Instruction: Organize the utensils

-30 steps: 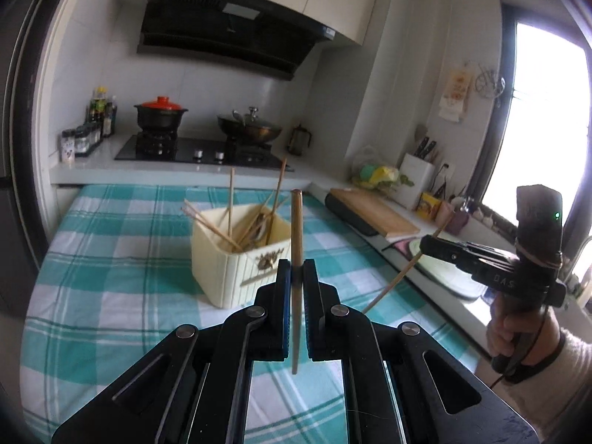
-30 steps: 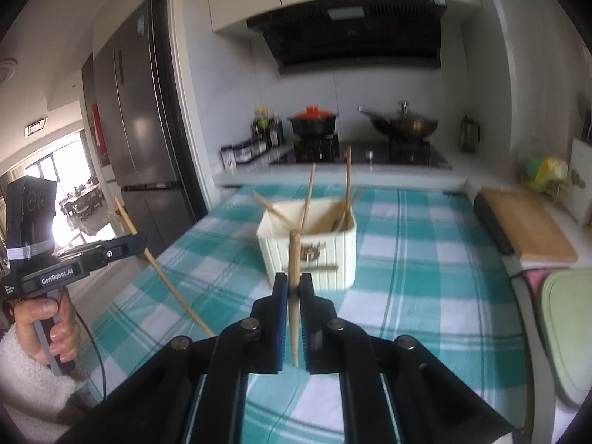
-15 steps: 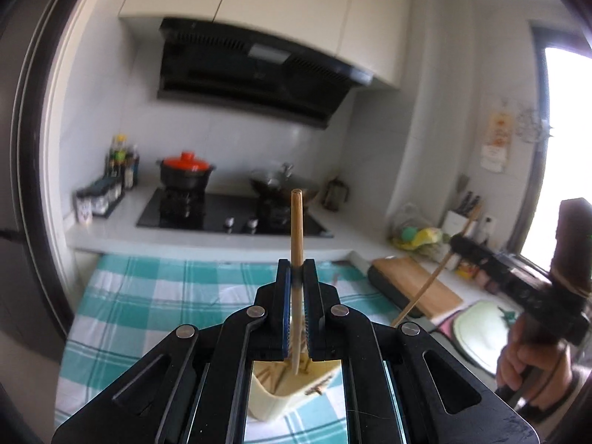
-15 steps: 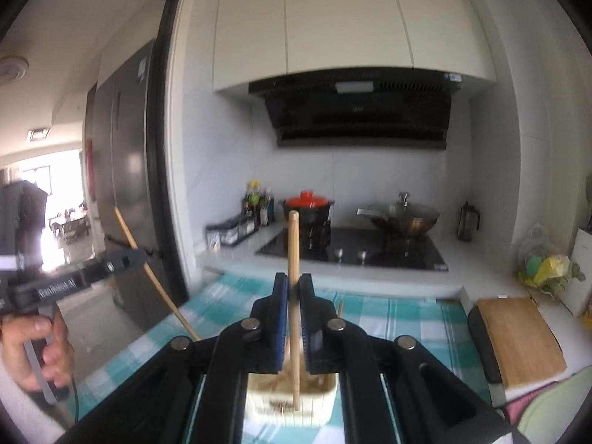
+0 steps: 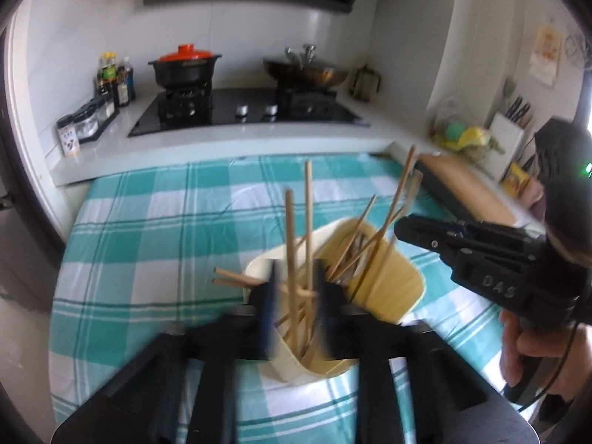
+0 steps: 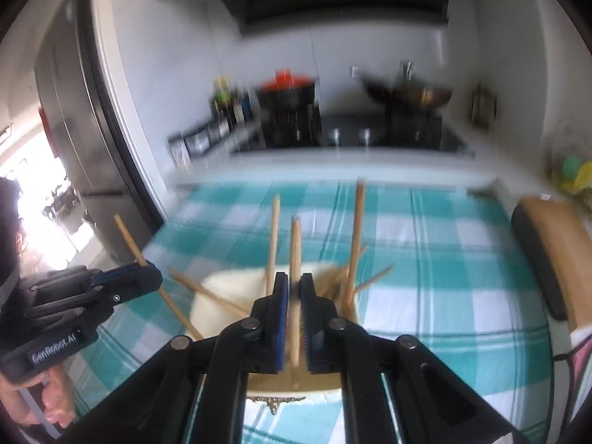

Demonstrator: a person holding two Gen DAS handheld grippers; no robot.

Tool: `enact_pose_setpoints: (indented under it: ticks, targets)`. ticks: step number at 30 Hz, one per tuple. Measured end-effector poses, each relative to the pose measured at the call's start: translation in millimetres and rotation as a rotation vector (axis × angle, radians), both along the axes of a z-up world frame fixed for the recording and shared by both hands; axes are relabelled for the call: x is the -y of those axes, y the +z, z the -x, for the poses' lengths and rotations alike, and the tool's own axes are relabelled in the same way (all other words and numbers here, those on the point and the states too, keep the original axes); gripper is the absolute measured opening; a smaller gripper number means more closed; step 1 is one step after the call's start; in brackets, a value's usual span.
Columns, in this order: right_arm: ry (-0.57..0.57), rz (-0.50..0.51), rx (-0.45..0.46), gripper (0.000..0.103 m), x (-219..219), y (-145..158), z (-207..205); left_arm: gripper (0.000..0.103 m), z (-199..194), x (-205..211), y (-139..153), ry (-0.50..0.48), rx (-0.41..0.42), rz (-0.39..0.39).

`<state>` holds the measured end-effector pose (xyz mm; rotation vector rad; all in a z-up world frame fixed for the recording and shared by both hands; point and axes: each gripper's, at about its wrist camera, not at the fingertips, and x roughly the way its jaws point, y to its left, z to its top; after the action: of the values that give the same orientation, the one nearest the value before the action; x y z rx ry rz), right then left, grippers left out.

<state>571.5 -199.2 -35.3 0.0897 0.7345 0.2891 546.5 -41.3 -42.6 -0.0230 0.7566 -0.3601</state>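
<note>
A cream utensil holder (image 5: 392,281) (image 6: 222,288) with several wooden chopsticks stands on the teal checked tablecloth. My left gripper (image 5: 294,288) is just above the holder with its jaws apart; a chopstick (image 5: 290,244) stands between them, its lower end in the holder. In the right wrist view the left gripper (image 6: 148,277) still looks shut on a chopstick (image 6: 127,238). My right gripper (image 6: 294,292) is shut on a chopstick (image 6: 295,244) right above the holder; it also shows in the left wrist view (image 5: 403,227).
A counter at the back carries a black hob (image 5: 240,111), a red-lidded pot (image 5: 185,64), a wok (image 5: 307,70) and bottles (image 5: 114,81). A wooden cutting board (image 6: 551,244) lies at the right, a fridge (image 6: 74,118) at the left.
Both grippers have tilted down and come in over the holder. The left jaws have opened around their chopstick, whose end now sits in the holder. The right one still grips its chopstick.
</note>
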Motion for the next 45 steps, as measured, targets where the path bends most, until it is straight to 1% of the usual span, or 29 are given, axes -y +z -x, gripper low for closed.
enact_pose_setpoints:
  ticks: [1,2,3,6,7,9,10,11,12,13,15,16,17,19,22,23,25,27,29,34,36,40,45]
  targets:
    - [0.0,-0.016,-0.004,0.034,2,-3,1,0.078,2,-1,0,0.008,0.004,0.0]
    - [-0.003,-0.034,0.003,0.059,5,-2,4,0.082,11,-3,3,0.014,0.033,0.005]
    - [-0.011,-0.049,0.024,0.065,8,0,9,0.085,19,-5,7,0.014,0.062,0.004]
    - [-0.027,-0.053,0.082,0.066,15,10,34,0.097,49,-6,18,0.029,0.12,-0.029]
    - [-0.027,-0.045,0.101,0.066,17,13,46,0.101,66,-7,23,0.058,0.159,-0.056]
    - [-0.022,-0.019,0.132,0.071,19,18,71,0.102,99,-6,30,0.14,0.246,-0.124]
    - [-0.025,-0.005,0.15,0.083,20,19,85,0.103,117,-6,32,0.185,0.289,-0.156]
    - [-0.037,0.007,0.167,0.096,21,20,98,0.103,135,-5,33,0.218,0.32,-0.167]
    - [-0.047,0.014,0.188,0.1,22,20,113,0.103,148,-6,32,0.242,0.323,-0.165]
    - [-0.061,0.022,0.206,0.103,22,20,130,0.103,163,-8,29,0.274,0.306,-0.162]
    - [-0.099,0.069,0.217,0.103,20,20,160,0.103,183,-10,25,0.311,0.254,-0.148]
    - [-0.133,0.114,0.203,0.103,17,19,177,0.103,193,-11,22,0.323,0.208,-0.14]
    - [-0.16,0.138,0.199,0.103,15,19,190,0.103,201,-11,20,0.332,0.172,-0.138]
    - [-0.193,0.158,0.204,0.103,14,21,213,0.103,217,-9,21,0.317,0.167,-0.139]
    - [-0.203,0.176,0.198,0.103,11,24,245,0.103,242,-3,24,0.319,0.183,-0.178]
    - [-0.198,0.174,0.192,0.103,10,26,255,0.103,248,-2,26,0.316,0.183,-0.177]
    - [-0.189,0.168,0.177,0.103,8,28,273,0.103,260,-3,29,0.311,0.18,-0.151]
    - [-0.191,0.182,0.18,0.103,4,30,287,0.103,269,-5,31,0.311,0.173,-0.135]
    - [-0.194,0.197,0.192,0.103,0,31,299,0.103,278,-6,32,0.318,0.174,-0.134]
    - [-0.19,0.154,0.194,0.103,0,33,318,0.103,294,-9,36,0.34,0.189,-0.143]
    - [-0.193,0.157,0.204,0.103,-1,35,324,0.103,298,-11,38,0.344,0.191,-0.144]
    - [-0.2,0.168,0.212,0.103,-4,38,328,0.103,301,-11,40,0.354,0.201,-0.164]
    - [-0.193,0.162,0.212,0.103,-7,40,329,0.103,301,-13,41,0.363,0.193,-0.162]
